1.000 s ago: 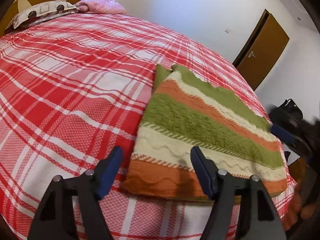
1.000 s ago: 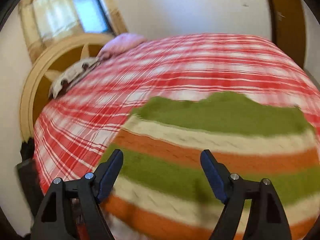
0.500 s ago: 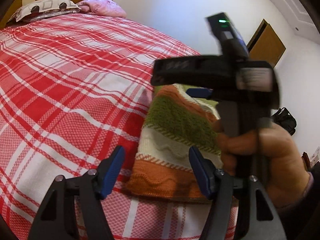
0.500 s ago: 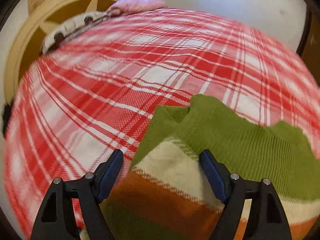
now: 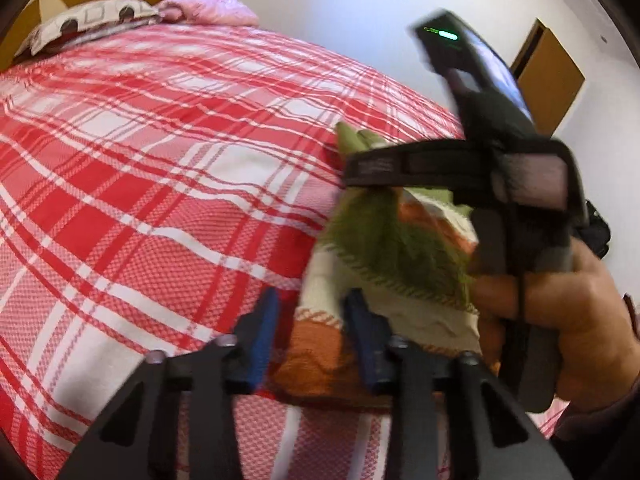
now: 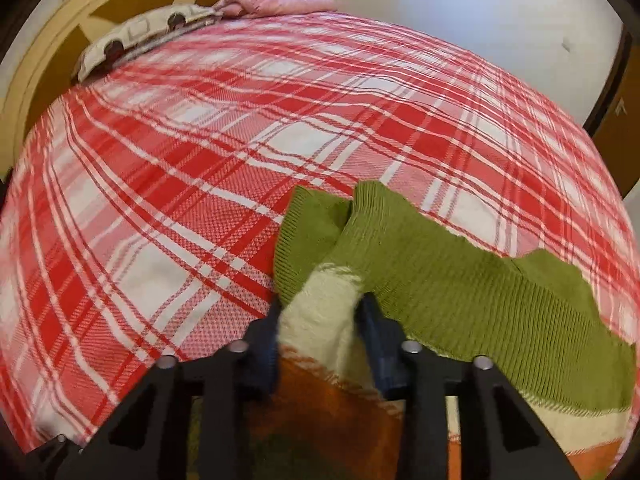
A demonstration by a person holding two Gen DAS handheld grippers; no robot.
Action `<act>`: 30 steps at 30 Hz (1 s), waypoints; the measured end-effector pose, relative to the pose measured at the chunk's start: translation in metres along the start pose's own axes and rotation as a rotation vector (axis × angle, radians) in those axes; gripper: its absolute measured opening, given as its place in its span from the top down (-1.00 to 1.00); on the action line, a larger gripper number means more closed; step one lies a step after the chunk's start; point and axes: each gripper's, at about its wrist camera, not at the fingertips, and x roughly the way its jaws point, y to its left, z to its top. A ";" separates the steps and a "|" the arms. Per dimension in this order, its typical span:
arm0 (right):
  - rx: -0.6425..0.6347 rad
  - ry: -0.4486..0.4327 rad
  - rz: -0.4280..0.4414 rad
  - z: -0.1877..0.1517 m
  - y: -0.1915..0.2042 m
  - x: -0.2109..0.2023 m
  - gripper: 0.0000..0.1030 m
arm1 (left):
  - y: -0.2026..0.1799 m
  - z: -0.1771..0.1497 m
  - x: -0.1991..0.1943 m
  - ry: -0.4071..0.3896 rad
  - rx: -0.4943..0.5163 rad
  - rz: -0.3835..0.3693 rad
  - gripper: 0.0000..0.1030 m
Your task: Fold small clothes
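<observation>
now sweater [image 6: 460, 292] cream fold between right gripper [image 6: 318, 332] jaws

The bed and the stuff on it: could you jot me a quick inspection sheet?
Surface: bed under a red and white checked cover.
Job's things: striped sweater, green, cream and orange, partly gathered up.
Clutter: pillows at the headboard.
Grippers: right gripper shut on the sweater's cream stripe; left gripper closing over its orange edge.
Cables: nothing seen.
Surroundings: white walls, brown door.

Red plaid bedspread [image 6: 168, 184], pillows [image 6: 140, 36] against curved wooden headboard [image 6: 52, 64] (tan), white walls [image 5: 340, 8], brown door [image 5: 550, 80].
</observation>
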 end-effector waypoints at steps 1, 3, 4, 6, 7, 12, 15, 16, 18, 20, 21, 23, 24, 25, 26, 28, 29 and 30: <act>0.020 -0.008 0.021 -0.002 -0.003 -0.004 0.47 | 0.002 0.002 -0.001 0.011 -0.014 -0.021 0.62; 0.048 -0.024 0.052 -0.003 -0.008 -0.012 0.55 | -0.001 0.003 -0.002 0.025 -0.009 -0.021 0.66; 0.074 -0.037 0.078 -0.004 -0.012 -0.018 0.57 | -0.005 0.003 -0.003 0.026 0.009 -0.005 0.68; 0.123 -0.061 0.125 -0.006 -0.021 -0.028 0.59 | -0.014 0.002 -0.006 0.018 0.046 0.029 0.71; 0.155 -0.074 0.158 -0.008 -0.028 -0.035 0.59 | -0.020 0.001 -0.008 0.009 0.069 0.048 0.72; 0.260 -0.126 0.245 -0.019 -0.054 -0.055 0.62 | -0.037 -0.001 -0.020 -0.021 0.124 0.078 0.73; 0.316 -0.157 0.283 -0.027 -0.069 -0.067 0.63 | -0.046 0.001 -0.029 -0.042 0.154 0.078 0.74; 0.336 -0.167 0.299 -0.031 -0.075 -0.072 0.64 | -0.048 0.003 -0.029 -0.047 0.159 0.075 0.74; 0.363 -0.181 0.320 -0.035 -0.084 -0.077 0.64 | -0.057 0.005 -0.035 -0.063 0.183 0.068 0.74; 0.399 -0.193 0.344 -0.038 -0.095 -0.083 0.65 | -0.068 0.006 -0.041 -0.082 0.211 0.057 0.74; 0.412 -0.199 0.354 -0.041 -0.100 -0.085 0.66 | -0.073 0.006 -0.044 -0.092 0.226 0.050 0.74; 0.430 -0.213 0.363 -0.046 -0.111 -0.092 0.67 | -0.085 0.004 -0.050 -0.110 0.259 0.030 0.74; 0.439 -0.223 0.364 -0.049 -0.116 -0.095 0.68 | -0.090 0.004 -0.050 -0.114 0.271 0.020 0.74; 0.452 -0.234 0.367 -0.054 -0.123 -0.099 0.69 | -0.095 0.004 -0.052 -0.116 0.283 0.010 0.74; 0.462 -0.241 0.368 -0.058 -0.128 -0.102 0.70 | -0.100 0.003 -0.053 -0.118 0.295 -0.002 0.74; 0.484 -0.254 0.361 -0.068 -0.143 -0.108 0.72 | -0.110 0.003 -0.054 -0.113 0.309 -0.045 0.74; 0.496 -0.259 0.358 -0.073 -0.149 -0.110 0.72 | -0.111 0.003 -0.052 -0.105 0.308 -0.063 0.74; 0.506 -0.264 0.357 -0.078 -0.155 -0.111 0.72 | -0.115 0.004 -0.050 -0.089 0.304 -0.092 0.74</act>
